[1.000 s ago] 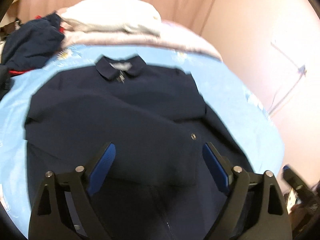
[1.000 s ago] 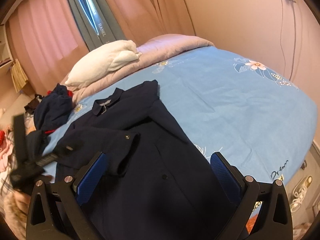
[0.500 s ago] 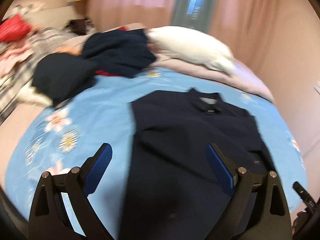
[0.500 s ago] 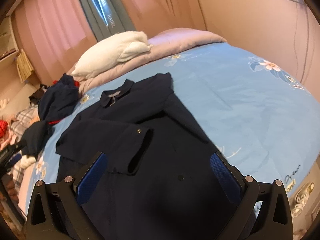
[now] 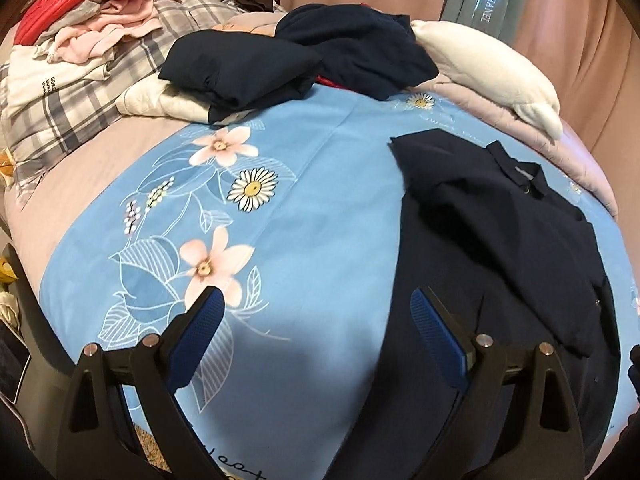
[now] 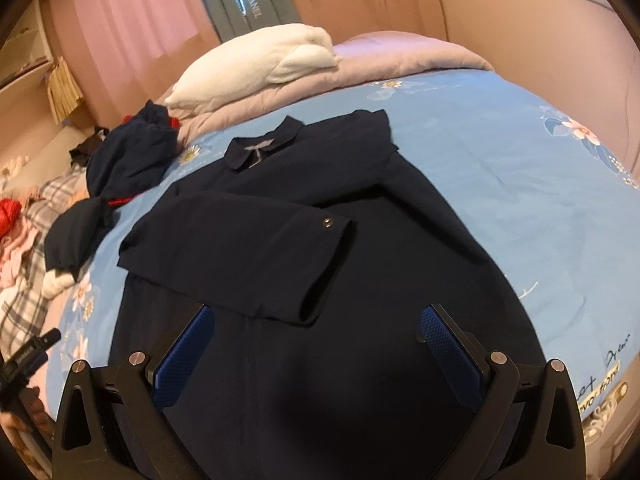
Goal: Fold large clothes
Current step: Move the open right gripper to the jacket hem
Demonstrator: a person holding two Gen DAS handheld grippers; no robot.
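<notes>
A large navy collared coat (image 6: 312, 264) lies flat on the blue floral bedsheet (image 6: 520, 184), collar toward the pillow, one sleeve folded across its chest with a brass snap showing. In the left wrist view the coat (image 5: 500, 248) lies at the right. My left gripper (image 5: 316, 320) is open and empty, above the sheet (image 5: 312, 216) just left of the coat's edge. My right gripper (image 6: 316, 332) is open and empty, above the coat's lower front below the folded sleeve cuff.
A white pillow (image 6: 260, 64) lies on a pink quilt (image 6: 400, 52) at the head. Crumpled navy clothes (image 5: 344, 48) and a folded navy stack (image 5: 236, 72) lie far left, beside a plaid blanket (image 5: 72, 104) with red and pink clothes (image 5: 88, 0). Pink curtains and wall surround the bed.
My left gripper has swung left, off the coat and over the bare sheet beside it. My right gripper has moved in over the coat's lower front. Both stay open.
</notes>
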